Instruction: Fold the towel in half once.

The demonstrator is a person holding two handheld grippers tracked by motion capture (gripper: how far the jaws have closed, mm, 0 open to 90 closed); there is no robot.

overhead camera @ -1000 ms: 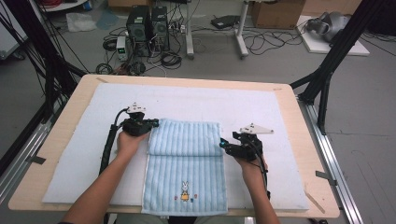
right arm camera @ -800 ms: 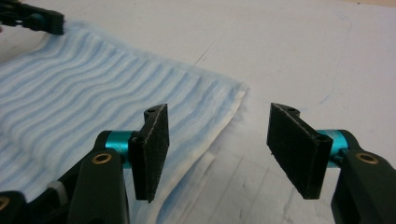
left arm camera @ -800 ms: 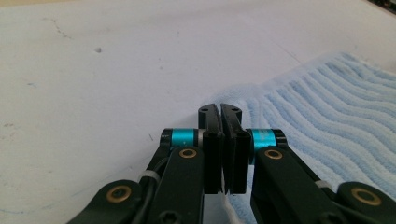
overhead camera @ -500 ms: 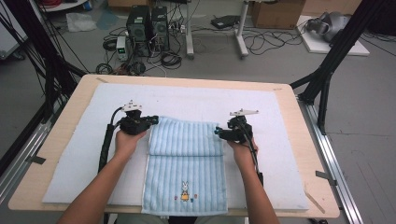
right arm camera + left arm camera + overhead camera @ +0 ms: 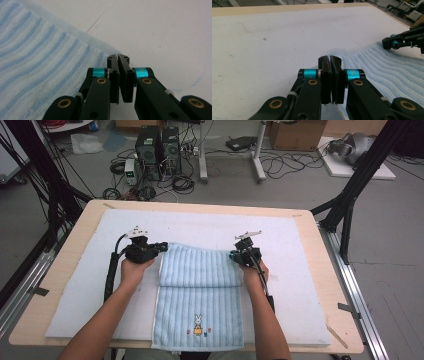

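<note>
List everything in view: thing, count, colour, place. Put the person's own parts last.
Towel: one, light blue striped with a small rabbit motif, table centre, far part folded over.
Mat: one, white, covering most of the table.
Table: one, pale wood, centre.
Computer towers: two, black, on the floor beyond the table.
Cables: many, black, on the floor.
Left hand-held gripper: one, black, at the fold's far left corner, jaws closed.
Right hand-held gripper: one, black, at the fold's far right corner, jaws closed.
</note>
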